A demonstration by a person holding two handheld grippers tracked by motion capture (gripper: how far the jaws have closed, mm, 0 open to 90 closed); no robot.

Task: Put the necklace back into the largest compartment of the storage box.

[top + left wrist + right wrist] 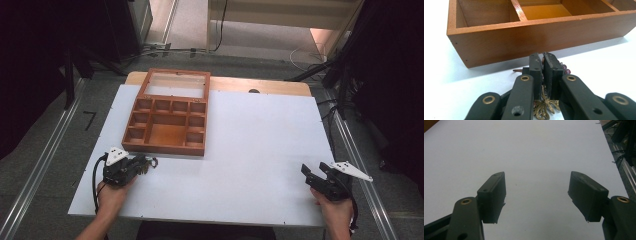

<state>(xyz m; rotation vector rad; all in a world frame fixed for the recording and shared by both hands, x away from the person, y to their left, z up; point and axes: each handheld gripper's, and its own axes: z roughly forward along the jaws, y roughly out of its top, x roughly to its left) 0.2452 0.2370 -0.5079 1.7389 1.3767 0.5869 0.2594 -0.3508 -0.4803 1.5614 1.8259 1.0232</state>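
A brass filigree ornament (546, 107) with small dark beads lies on the white table just in front of a wooden compartment box (524, 35). My left gripper (543, 58) is shut on the ornament, whose lacy metal shows below the pads. In the high view the left gripper (145, 165) sits near the box's (167, 147) front left corner, with the ornament (152, 161) at its tips. My right gripper (316, 171) rests open at the table's front right, with nothing between its jaws (537, 176).
The box's glass lid (175, 84) lies open at the back. Its compartments look bare. The white tabletop (260, 135) stretches wide between the two grippers. Cables and metal rails run along the floor on both sides.
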